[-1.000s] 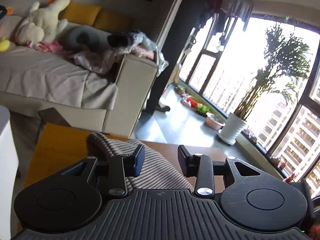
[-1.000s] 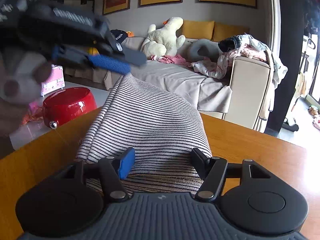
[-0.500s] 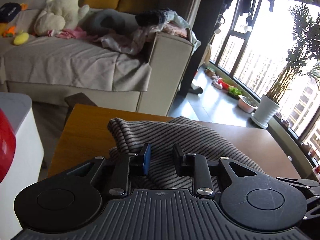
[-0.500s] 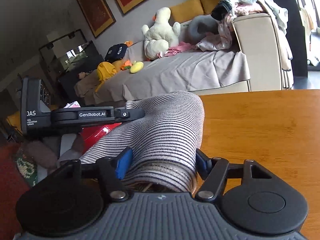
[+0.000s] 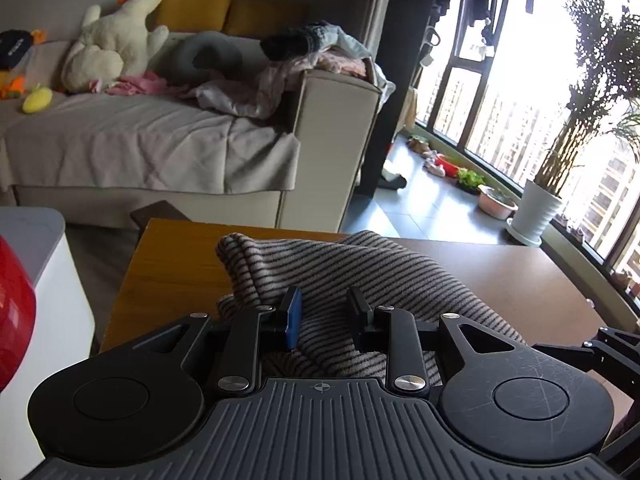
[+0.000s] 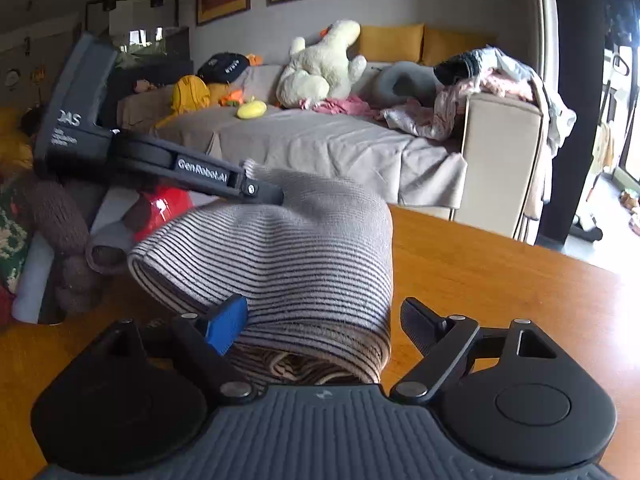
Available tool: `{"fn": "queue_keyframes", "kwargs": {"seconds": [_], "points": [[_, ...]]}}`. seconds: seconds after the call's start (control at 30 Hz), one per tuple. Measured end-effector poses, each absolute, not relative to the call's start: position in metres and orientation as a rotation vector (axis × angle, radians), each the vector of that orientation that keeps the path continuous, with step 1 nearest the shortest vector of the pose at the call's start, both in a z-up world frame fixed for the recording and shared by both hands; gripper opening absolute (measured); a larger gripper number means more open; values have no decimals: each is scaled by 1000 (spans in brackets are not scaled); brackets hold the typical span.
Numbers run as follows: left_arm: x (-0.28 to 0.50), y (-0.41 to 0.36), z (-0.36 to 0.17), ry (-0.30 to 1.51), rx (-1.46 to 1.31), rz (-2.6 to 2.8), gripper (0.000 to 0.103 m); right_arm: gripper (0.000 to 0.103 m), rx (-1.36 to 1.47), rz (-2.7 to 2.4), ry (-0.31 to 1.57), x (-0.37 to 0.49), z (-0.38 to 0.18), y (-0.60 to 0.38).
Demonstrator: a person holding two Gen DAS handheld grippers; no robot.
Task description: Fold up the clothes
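Note:
A grey-and-black striped knit garment point(image 5: 360, 276) lies folded in a thick bundle on the wooden table point(image 5: 176, 256). My left gripper point(image 5: 324, 316) sits over its near edge with the jaws partly open and cloth between them. In the right wrist view the same garment point(image 6: 304, 256) bulges up between the wide-open jaws of my right gripper point(image 6: 324, 316). The left gripper's body point(image 6: 160, 160) shows in that view, its tip on the far top of the bundle.
A grey sofa point(image 5: 160, 148) with a plush toy point(image 5: 116, 36), cushions and loose clothes stands behind the table. A red bowl point(image 6: 168, 208) sits on a white unit at the left. Windows and a potted plant point(image 5: 560, 176) are at the right.
The left gripper's jaws narrowed over the garment, then widened a little. The right wrist view swung back level, and the garment now bulges higher between the open right jaws.

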State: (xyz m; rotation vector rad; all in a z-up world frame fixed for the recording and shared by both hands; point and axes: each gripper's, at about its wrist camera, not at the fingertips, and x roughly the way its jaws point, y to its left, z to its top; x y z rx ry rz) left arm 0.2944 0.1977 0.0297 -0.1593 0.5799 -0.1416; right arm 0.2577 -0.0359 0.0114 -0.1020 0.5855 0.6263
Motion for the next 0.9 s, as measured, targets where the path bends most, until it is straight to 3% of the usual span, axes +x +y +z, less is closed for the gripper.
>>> {"fn": "queue_keyframes", "kwargs": {"seconds": [0.07, 0.13, 0.17, 0.2, 0.27, 0.33, 0.4, 0.5, 0.9], "points": [[289, 195, 33, 569, -145, -122, 30, 88, -14, 614, 623, 258, 14, -46], [272, 195, 40, 554, -158, -72, 39, 89, 15, 609, 610, 246, 21, -57], [262, 196, 44, 546, -167, -43, 47, 92, -1, 608, 588, 236, 24, -63], [249, 196, 47, 535, -182, -19, 57, 103, -14, 604, 568, 226, 25, -70], [217, 190, 52, 515, -208, 0, 59, 103, -28, 590, 540, 209, 28, -84], [185, 176, 53, 521, -206, 26, 69, 103, -15, 566, 535, 197, 29, -99], [158, 155, 50, 551, -175, 69, 90, 103, 6, 534, 556, 193, 28, -111], [125, 122, 43, 554, -118, 82, 99, 103, 7, 471, 615, 189, 20, -122], [118, 76, 12, 651, -78, 248, 103, 103, -76, 320, 722, 186, -7, -132]]}}
